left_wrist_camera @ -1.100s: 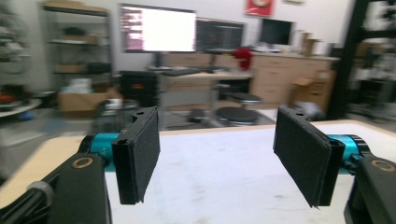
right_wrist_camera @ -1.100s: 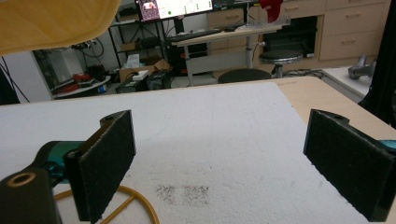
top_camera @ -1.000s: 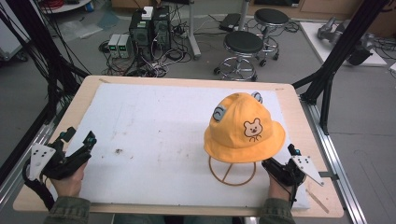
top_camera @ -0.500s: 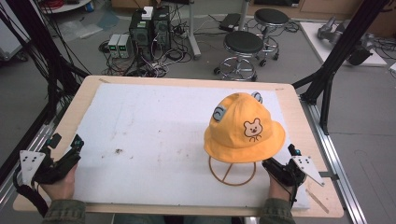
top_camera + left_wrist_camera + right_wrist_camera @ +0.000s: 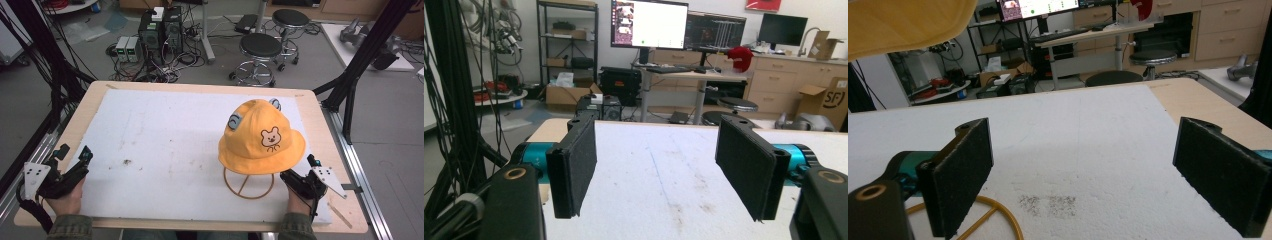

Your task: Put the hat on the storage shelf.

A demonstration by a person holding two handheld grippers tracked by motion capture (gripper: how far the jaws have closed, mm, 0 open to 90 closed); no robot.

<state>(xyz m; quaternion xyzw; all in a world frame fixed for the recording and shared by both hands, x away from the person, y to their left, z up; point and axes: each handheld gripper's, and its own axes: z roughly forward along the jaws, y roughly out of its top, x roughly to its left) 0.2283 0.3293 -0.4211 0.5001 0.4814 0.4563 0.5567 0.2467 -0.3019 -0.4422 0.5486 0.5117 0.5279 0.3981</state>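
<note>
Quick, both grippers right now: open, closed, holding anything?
Left gripper: open, black jaws wide apart, nothing between them.
Right gripper: open, holding nothing, beside the yellow wire hat stand under the yellow bear-print bucket hat.
</note>
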